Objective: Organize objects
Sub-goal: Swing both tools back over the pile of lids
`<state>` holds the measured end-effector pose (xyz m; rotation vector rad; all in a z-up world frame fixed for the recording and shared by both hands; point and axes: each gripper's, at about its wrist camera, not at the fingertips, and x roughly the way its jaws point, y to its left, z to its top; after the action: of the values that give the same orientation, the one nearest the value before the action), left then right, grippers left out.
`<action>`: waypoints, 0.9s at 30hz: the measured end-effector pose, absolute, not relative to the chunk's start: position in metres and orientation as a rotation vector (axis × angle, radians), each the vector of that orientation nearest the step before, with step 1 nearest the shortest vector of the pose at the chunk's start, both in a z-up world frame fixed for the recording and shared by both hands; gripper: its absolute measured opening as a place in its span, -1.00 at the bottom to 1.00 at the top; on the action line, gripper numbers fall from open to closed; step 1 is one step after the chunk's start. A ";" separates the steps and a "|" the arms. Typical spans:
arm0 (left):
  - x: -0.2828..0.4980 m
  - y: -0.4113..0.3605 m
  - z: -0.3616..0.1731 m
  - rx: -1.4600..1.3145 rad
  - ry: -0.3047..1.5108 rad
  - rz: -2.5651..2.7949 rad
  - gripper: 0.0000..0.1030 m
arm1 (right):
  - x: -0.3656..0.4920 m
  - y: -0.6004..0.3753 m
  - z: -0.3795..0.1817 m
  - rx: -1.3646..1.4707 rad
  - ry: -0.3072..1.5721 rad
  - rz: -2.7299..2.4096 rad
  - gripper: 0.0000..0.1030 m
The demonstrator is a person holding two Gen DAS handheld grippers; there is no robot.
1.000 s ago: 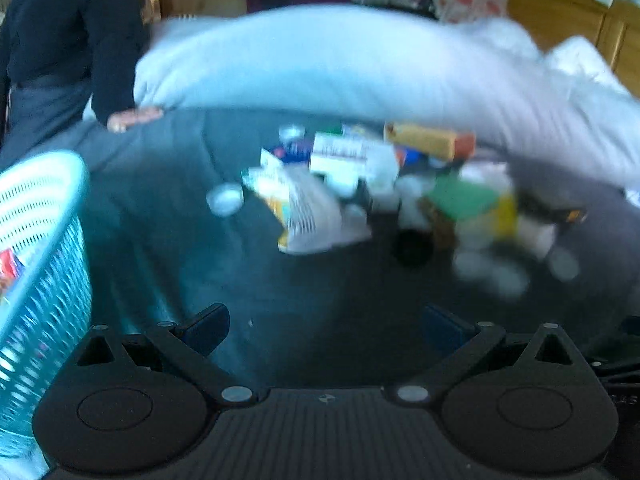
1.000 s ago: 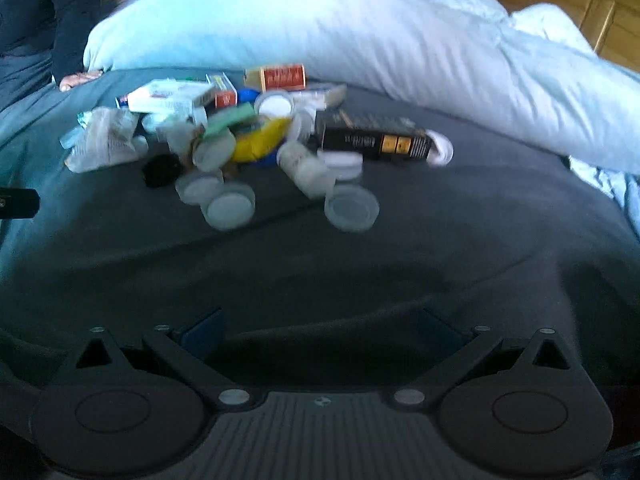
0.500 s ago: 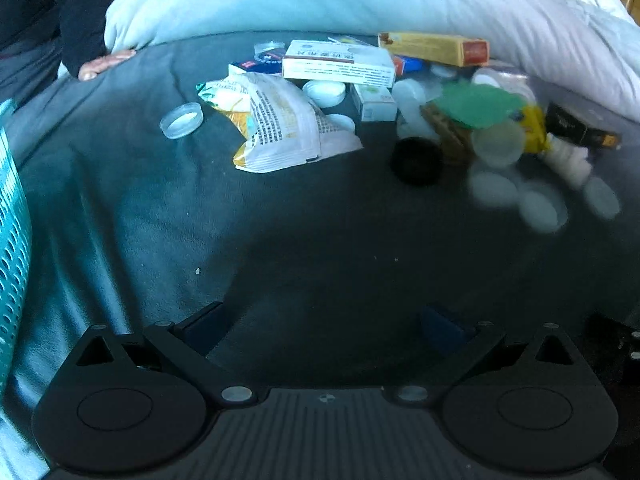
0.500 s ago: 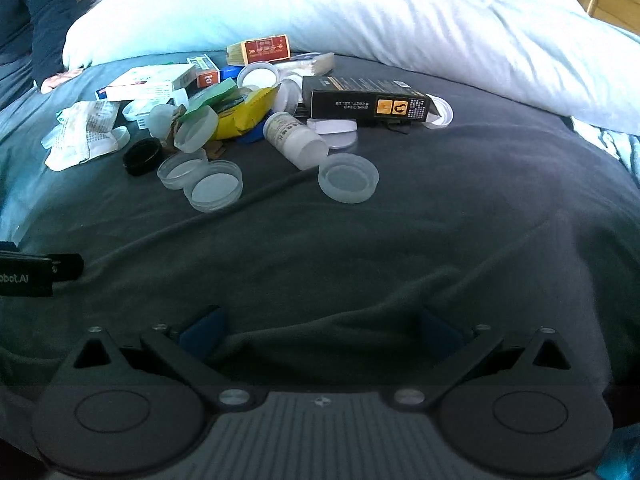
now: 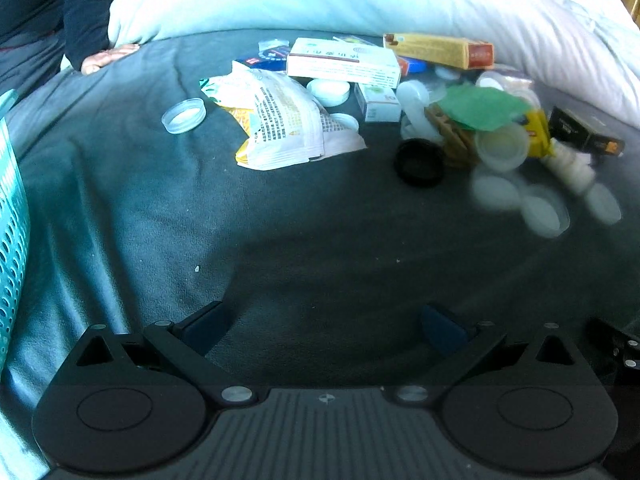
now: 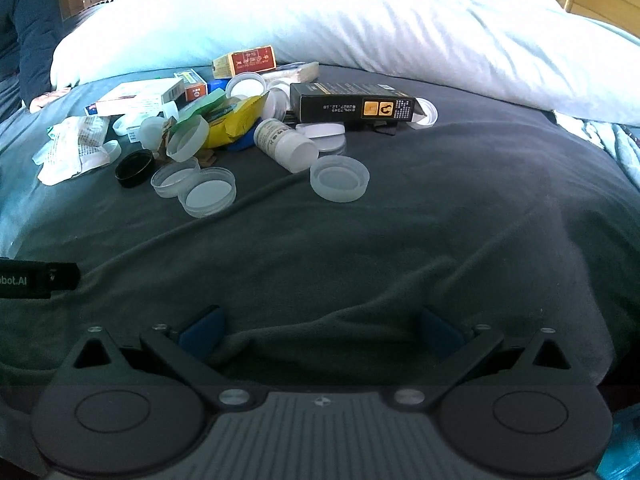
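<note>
On dark bedsheet (image 6: 400,240), one black box (image 6: 352,102), one black lid (image 6: 135,168), one white bottle (image 6: 284,145).

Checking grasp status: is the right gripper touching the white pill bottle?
Apart. The right wrist view shows the open right gripper over bare blanket, well short of the white pill bottle.

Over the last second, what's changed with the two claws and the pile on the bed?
Both claws have closed in on the pile, which now looks larger in each view. In the left view the turquoise basket has slid almost out at the left edge. The left claw and right claw remain open and empty. The white bottle, black box and lids lie as they did.
</note>
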<state>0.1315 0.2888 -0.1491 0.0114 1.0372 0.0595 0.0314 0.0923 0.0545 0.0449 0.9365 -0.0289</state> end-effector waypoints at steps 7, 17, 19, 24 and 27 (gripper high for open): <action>0.132 0.289 -0.149 0.007 1.036 0.069 1.00 | 0.032 0.092 0.054 0.048 0.935 -0.027 1.00; 0.132 0.289 -0.150 0.006 1.037 0.069 1.00 | 0.032 0.092 0.055 0.039 0.933 -0.025 1.00; 0.132 0.289 -0.150 0.006 1.036 0.068 1.00 | 0.031 0.092 0.054 0.038 0.930 -0.023 1.00; 0.128 0.291 -0.152 0.020 1.005 0.048 1.00 | 0.026 0.087 0.055 0.018 0.916 0.038 1.00; 0.119 0.295 -0.154 0.029 0.959 0.023 1.00 | 0.024 0.070 0.060 0.089 0.893 0.092 0.97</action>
<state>0.1194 0.2946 -0.1540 0.0287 0.9591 0.0229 0.0238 0.0698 0.0598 0.0885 0.8933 0.0925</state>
